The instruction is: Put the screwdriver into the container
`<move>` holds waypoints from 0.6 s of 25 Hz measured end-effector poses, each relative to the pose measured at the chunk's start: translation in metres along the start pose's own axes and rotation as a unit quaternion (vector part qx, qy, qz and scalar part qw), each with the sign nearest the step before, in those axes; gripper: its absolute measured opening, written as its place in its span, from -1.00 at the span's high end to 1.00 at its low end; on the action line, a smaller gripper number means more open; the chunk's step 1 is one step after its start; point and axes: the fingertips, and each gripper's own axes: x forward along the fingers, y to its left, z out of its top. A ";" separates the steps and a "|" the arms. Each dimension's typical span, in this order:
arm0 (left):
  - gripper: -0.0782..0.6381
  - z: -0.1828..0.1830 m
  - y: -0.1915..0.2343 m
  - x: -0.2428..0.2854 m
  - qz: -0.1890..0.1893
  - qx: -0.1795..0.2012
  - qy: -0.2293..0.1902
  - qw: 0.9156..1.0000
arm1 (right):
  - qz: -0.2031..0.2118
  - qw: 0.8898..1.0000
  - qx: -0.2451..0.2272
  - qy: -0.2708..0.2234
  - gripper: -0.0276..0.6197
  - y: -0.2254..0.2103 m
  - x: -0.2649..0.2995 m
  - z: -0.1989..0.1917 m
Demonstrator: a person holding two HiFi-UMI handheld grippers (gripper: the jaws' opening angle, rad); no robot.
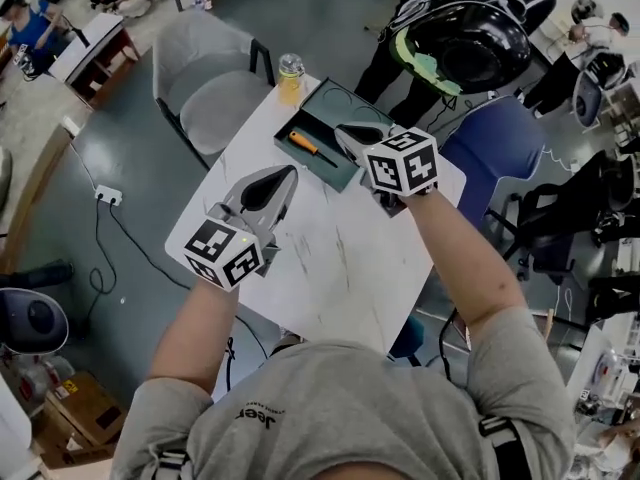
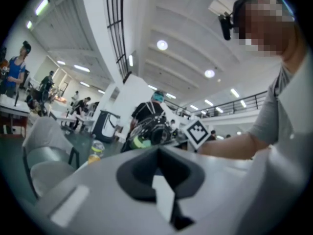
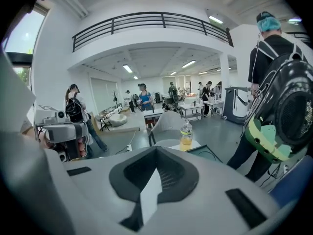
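Observation:
An orange-handled screwdriver [image 1: 311, 148] lies inside the dark green container [image 1: 334, 104] at the far side of the white table [image 1: 330, 258]. My right gripper [image 1: 341, 131] hovers over the container's right part, just right of the screwdriver, jaws shut and empty. My left gripper [image 1: 291, 172] hangs above the table's middle, nearer than the container, also shut with nothing in it. In the right gripper view the shut jaws [image 3: 156, 149] point past a corner of the container [image 3: 211, 153]. The left gripper view shows its jaws [image 2: 157, 149] closed, tilted up toward the room.
A bottle of yellow drink [image 1: 290, 76] stands at the table's far corner beside the container. A grey chair [image 1: 205, 93] sits at the far left and a blue chair [image 1: 492, 140] at the right. A person with a black backpack [image 1: 468, 38] stands beyond the table.

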 end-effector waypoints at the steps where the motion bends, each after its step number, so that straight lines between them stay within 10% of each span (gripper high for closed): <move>1: 0.79 0.006 -0.004 -0.005 -0.006 0.003 -0.001 1.000 | -0.004 1.000 0.001 -0.007 0.89 0.005 -0.009 0.006; 15: 0.79 0.072 -0.078 -0.058 -0.040 0.053 -0.009 0.998 | -0.037 0.995 0.026 -0.086 0.89 0.059 -0.144 0.034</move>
